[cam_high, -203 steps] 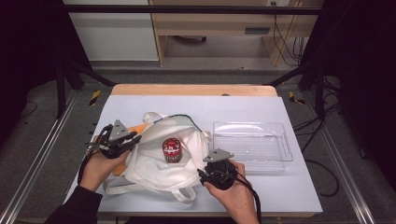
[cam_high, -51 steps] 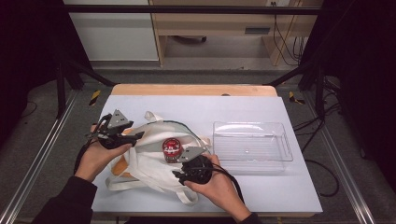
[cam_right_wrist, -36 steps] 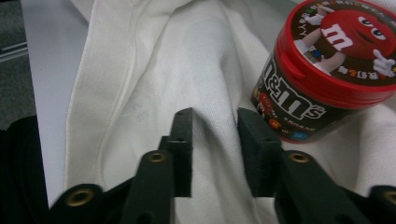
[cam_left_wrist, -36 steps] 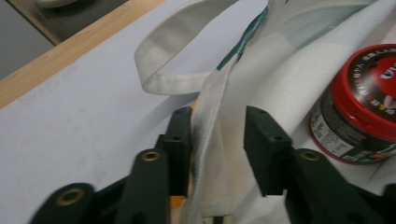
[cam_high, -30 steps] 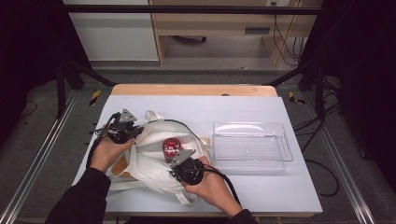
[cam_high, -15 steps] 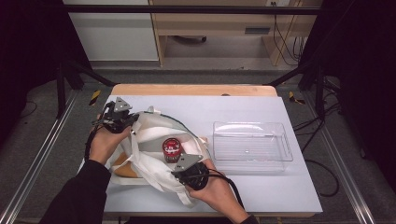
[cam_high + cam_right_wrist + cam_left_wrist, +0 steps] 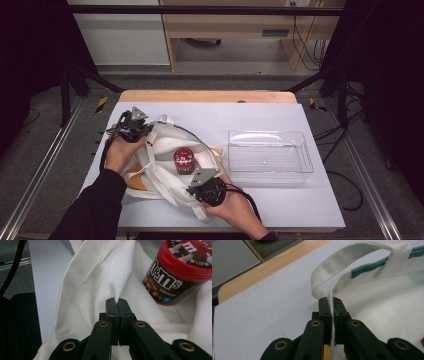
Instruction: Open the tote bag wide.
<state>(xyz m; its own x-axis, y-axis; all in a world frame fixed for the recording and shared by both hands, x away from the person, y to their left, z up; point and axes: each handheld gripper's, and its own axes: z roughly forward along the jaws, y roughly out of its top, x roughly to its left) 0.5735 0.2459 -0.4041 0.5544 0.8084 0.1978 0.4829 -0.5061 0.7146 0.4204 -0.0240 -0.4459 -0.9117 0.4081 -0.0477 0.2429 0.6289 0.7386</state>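
High view: a white cloth bag (image 7: pixel 165 170) lies at 8 o'clock on the desk (image 7: pixel 260 117), a red candy tub (image 7: pixel 184 160) standing in its mouth and a clear tray (image 7: pixel 270 157) at 3 o'clock; judged step, spreading the bag open, next needing a steady outward pull. Left gripper view: the left tool (image 7: pixel 331 305) pinches the bag's webbing handle (image 7: pixel 342 267). Right gripper view: the right tool (image 7: pixel 116 304) is pressed together on a fold of soft, creased cloth.

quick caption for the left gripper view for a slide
Left tool shut on the white bag's strap, which loops up over the table.
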